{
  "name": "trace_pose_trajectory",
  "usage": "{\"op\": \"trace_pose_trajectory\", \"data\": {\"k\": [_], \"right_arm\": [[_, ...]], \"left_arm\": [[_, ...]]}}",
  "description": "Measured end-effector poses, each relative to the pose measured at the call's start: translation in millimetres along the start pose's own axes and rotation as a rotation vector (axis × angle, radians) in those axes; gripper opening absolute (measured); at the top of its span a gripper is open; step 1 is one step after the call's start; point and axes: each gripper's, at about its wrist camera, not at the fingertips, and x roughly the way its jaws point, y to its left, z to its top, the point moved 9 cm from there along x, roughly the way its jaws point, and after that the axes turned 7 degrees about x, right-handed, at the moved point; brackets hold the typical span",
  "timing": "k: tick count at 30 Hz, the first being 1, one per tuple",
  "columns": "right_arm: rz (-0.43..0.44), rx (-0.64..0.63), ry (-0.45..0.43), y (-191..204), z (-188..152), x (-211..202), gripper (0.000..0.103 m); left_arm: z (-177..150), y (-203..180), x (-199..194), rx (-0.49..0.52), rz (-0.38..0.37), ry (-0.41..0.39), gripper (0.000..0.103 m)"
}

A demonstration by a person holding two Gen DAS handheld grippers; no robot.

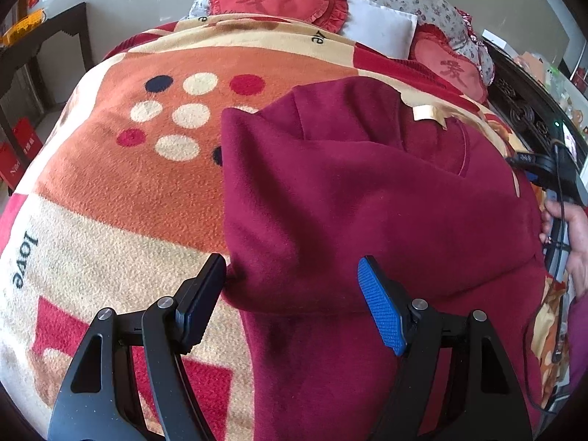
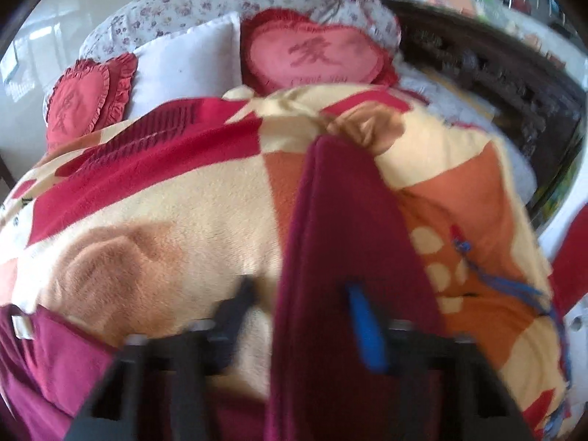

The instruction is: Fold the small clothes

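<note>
Left wrist: left gripper spread over maroon garment.

The left gripper has matte black fingers with cut-out slots and round silver screws at the pivots; one pad is black, the other ribbed bright blue. The right gripper, blurred, shows the same black frame and a blue pad. A bare-skinned hand appears beside a thin black cable.
</note>
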Motion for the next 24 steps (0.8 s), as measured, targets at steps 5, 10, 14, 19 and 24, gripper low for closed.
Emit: {"op": "trace_pose_trajectory", "data": {"k": [5, 10, 14, 19, 24], "right_arm": [[0.134, 0.061, -0.020, -12, 0, -27, 0.007], [0.395, 0.031, -0.023, 17, -6, -88, 0.007], [0.642, -0.108, -0.049, 63, -29, -166, 0.007], [0.714, -0.306, -0.037, 101, -90, -210, 0.007], [0.732, -0.327, 0.081, 111, -142, -191, 0.007]], "left_arm": [[-1, 0, -8, -0.008, 0.001, -0.023, 0.075], [6, -1, -24, -0.014, 0.003, -0.064, 0.075], [11, -3, -35, -0.029, -0.003, -0.095, 0.075], [10, -1, -43, -0.043, -0.008, -0.107, 0.075], [6, -1, -47, -0.053, -0.024, -0.113, 0.075]]}}
